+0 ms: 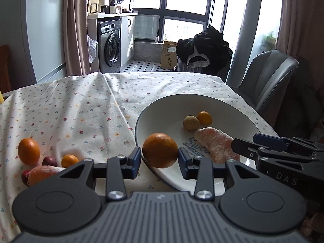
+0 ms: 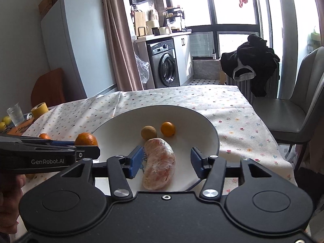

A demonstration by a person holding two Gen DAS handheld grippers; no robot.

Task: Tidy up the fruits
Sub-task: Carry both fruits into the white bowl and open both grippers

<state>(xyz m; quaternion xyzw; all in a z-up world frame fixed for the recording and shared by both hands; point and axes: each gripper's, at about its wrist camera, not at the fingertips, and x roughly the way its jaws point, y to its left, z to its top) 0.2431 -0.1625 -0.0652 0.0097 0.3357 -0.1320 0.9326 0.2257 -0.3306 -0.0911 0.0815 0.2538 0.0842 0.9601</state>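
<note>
My left hand-held gripper (image 1: 160, 158) is clenched on an orange (image 1: 160, 150), pads bearing on its two sides at the widest part, and it holds the fruit above the near-left rim of the plate (image 1: 154, 109). I judge the orange firm, fairly light and smooth-skinned, so a grip across the middle is sound; squeezing harder would only bruise it. My right hand-held gripper (image 2: 166, 160) is released, jaws wide apart over the plate's near side, with the left pad just beside a wrapped peeled segment (image 2: 159, 164) and the right pad well clear of it. That piece looks soft and slippery in its film; I would take it across its narrow width, lightly. Farther in on the plate lie a small tan fruit (image 2: 148, 132) and a small orange (image 2: 168, 129). Left of the plate, on the cloth-covered surface (image 1: 81, 105), more fruit awaits: another orange (image 1: 28, 150), a smaller orange (image 1: 69, 160), dark red fruits (image 1: 49, 161) and a second wrapped piece (image 1: 43, 173).
</note>
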